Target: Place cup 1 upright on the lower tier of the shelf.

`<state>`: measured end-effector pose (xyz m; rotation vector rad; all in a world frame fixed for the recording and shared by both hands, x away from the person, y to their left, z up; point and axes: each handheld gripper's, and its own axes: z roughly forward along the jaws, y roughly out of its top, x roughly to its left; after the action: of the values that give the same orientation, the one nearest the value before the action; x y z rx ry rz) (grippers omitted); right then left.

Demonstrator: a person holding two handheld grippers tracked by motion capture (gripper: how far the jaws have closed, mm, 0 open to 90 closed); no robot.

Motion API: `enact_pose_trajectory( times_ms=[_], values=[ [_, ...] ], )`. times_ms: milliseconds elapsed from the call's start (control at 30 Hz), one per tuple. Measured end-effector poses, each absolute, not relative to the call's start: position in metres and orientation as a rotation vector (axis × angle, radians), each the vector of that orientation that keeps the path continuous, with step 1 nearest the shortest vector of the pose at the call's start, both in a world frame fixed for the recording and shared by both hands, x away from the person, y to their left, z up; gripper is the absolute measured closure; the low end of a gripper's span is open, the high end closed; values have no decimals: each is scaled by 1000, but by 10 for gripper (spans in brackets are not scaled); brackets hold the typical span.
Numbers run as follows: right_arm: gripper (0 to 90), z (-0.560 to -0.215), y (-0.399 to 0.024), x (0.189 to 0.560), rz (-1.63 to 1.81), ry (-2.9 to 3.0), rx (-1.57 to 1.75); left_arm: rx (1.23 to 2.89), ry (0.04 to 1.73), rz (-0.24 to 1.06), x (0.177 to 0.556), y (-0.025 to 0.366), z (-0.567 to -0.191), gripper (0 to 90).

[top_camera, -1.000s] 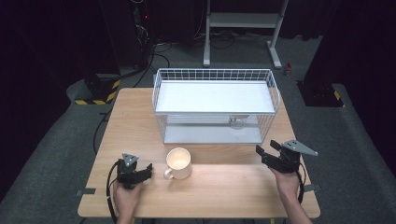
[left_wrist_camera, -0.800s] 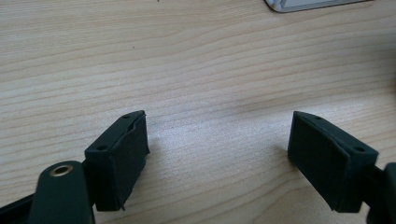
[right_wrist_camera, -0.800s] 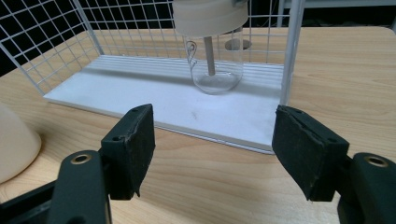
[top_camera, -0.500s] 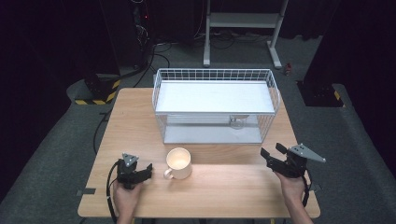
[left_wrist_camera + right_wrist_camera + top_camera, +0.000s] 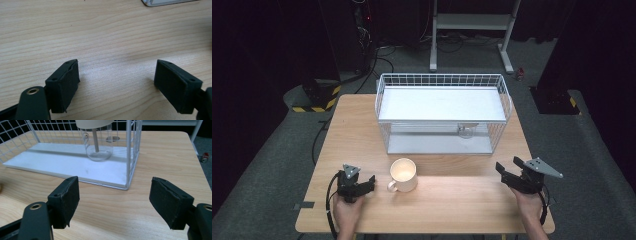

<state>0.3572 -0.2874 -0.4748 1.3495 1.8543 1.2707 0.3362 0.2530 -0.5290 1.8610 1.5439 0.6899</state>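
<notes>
Left tool (image 5: 371,181) sits low at the near-left of the tabletop (image 5: 452,200), jaws wide apart with nothing between them, just bare wood in its own view (image 5: 116,75). It's pointing right, toward the mug (image 5: 403,174), which stands upright just beside it with a small gap, handle turned toward the near-left. The hand (image 5: 346,212) comes in from the bottom edge, forearm pretty much straight up the frame, cable looping off the tool's left side.

Right tool (image 5: 507,171) is over at the near-right, well apart from the mug. Its jaws have just been opening and now stand wide with nothing in them (image 5: 113,200). That hand (image 5: 528,206) also comes up from the bottom edge, wrist angled so the tool points left and a bit away, with the grey plate on top sticking out to the right.

Past the mug, in the middle of the tabletop, is the white wire rack (image 5: 442,112), two levels with a white shelf on top and a white base below. From the right gripper view you look across the wood at the rack's near corner, and there's a clear glass (image 5: 98,143) with a handle standing upright on the lower level, toward the right end. You can make it out through the wire in the high view too (image 5: 466,131).
</notes>
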Motion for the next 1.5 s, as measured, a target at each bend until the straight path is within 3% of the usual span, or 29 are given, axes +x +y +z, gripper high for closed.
enact_pose_trajectory(
  times_ms=[1033,1500],
  values=[
    [245,-519,-290,358,1036,1944,1449,1861,1544,690,336,253,-529,204],
    [244,-522,-286,364,883,2023,1429,1864,1539,689,337,253,-529,199]
  ],
)
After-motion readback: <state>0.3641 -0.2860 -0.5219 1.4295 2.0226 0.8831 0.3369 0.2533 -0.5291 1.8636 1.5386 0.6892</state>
